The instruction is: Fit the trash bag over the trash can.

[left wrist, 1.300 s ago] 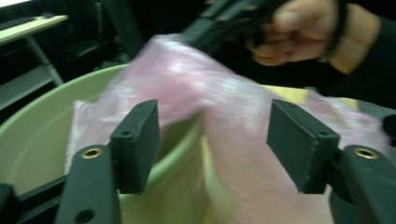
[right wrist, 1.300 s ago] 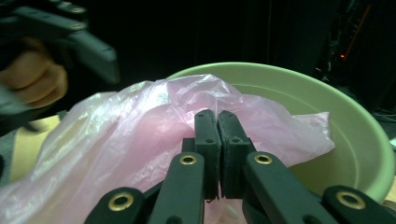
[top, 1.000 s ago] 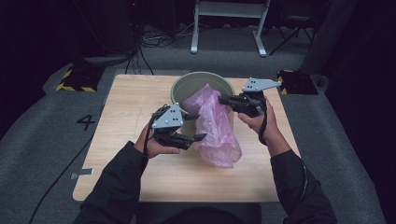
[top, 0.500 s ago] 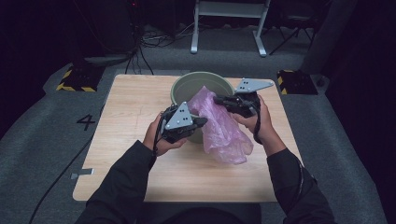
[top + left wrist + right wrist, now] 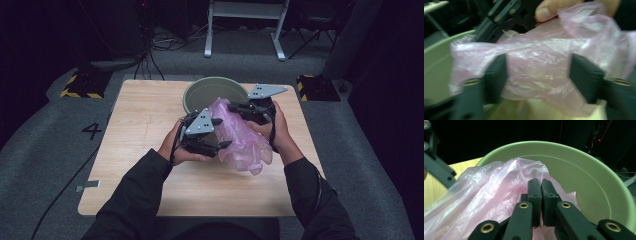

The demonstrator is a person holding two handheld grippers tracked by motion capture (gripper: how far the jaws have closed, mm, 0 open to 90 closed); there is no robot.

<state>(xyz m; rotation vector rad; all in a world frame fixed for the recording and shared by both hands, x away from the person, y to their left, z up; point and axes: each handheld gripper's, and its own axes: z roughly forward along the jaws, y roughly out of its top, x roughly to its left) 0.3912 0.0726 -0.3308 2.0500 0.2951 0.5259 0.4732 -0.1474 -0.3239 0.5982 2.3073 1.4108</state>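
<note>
A crumpled pink plastic bag (image 5: 240, 137) hangs over the near rim of a pale green bin (image 5: 200, 92) and down onto the table. My right gripper (image 5: 232, 107) is shut on the bag's upper edge; in the right gripper view its jaws (image 5: 541, 195) are pinched together on the film above the bin (image 5: 584, 175). My left gripper (image 5: 225, 132) is at the bag's left side. Its jaws have just been opening, and in the left gripper view they (image 5: 537, 75) stand apart with the bag (image 5: 536, 50) between them, unpressed.
The wooden table (image 5: 140, 125) stands on grey carpet. A white metal frame (image 5: 245, 25) and cables lie beyond its far edge, with yellow-black striped blocks (image 5: 80, 85) at both far corners. A thumb (image 5: 546, 11) rests on the right gripper's body.
My left gripper came up from the table to the bag's left side, closed there, and now has its jaws apart again. The right gripper has stayed put on the bag.
</note>
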